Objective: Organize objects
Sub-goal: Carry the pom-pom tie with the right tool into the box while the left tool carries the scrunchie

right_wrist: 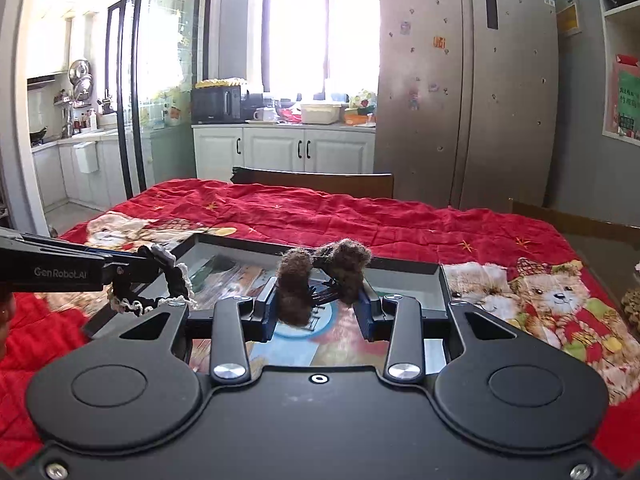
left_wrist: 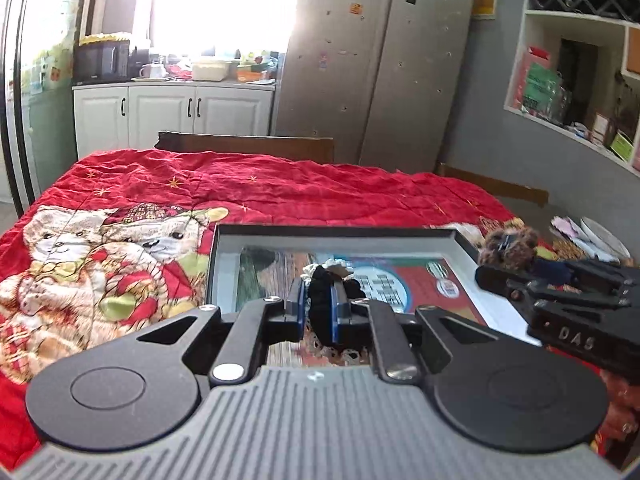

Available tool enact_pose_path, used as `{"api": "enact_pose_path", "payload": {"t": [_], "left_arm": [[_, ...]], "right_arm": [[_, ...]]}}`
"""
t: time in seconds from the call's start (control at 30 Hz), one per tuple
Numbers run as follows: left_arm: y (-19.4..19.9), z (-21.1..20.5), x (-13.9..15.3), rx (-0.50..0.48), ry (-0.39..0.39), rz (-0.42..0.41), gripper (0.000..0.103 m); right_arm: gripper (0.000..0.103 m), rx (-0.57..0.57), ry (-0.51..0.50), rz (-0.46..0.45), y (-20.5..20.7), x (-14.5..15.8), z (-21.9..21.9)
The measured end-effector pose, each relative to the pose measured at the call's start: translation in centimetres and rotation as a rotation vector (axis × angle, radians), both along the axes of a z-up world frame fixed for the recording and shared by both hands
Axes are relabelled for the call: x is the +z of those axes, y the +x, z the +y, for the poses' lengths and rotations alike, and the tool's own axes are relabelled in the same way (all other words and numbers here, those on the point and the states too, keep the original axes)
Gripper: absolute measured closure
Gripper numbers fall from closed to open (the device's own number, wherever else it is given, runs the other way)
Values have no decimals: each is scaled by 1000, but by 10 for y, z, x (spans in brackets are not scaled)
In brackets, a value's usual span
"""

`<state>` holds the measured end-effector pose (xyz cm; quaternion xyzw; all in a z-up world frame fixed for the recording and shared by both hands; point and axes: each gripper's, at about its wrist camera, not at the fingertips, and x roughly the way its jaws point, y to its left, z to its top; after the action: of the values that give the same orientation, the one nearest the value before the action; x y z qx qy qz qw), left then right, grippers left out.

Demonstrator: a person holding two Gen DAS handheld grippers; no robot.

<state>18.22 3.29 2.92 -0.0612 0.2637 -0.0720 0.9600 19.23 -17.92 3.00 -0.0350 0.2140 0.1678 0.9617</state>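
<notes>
The bench [right_wrist: 360,216] is big and wears a red quilt with teddy bears. On it, right under both your hands, lies a shallow black tray [left_wrist: 340,232] with a bright picture on its floor. That tray sits just below and a bit ahead of each tool, so I think you only need to go down.

Your right tool [right_wrist: 320,312] is clamped on a fuzzy brown hair clip [right_wrist: 296,288] that lies sideways across the jaws. Your left tool [left_wrist: 320,312] is squeezed almost together on a black scrunchie [left_wrist: 320,284] with white lace. Both things hang over the tray, the scrunchie nearer its left side.
</notes>
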Motion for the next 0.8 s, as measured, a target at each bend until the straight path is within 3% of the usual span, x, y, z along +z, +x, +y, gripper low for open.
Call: {"api": "enact_pose_path", "payload": {"t": [0.37,0.8], "left_arm": [[48,-3,-18,32,-5,43,88],[75,6,-36,54,-22,87,88]], "right_arm": [[66,-2,-39,50,58,-31,27],[66,-50,-41,121,86,-52,28]]}}
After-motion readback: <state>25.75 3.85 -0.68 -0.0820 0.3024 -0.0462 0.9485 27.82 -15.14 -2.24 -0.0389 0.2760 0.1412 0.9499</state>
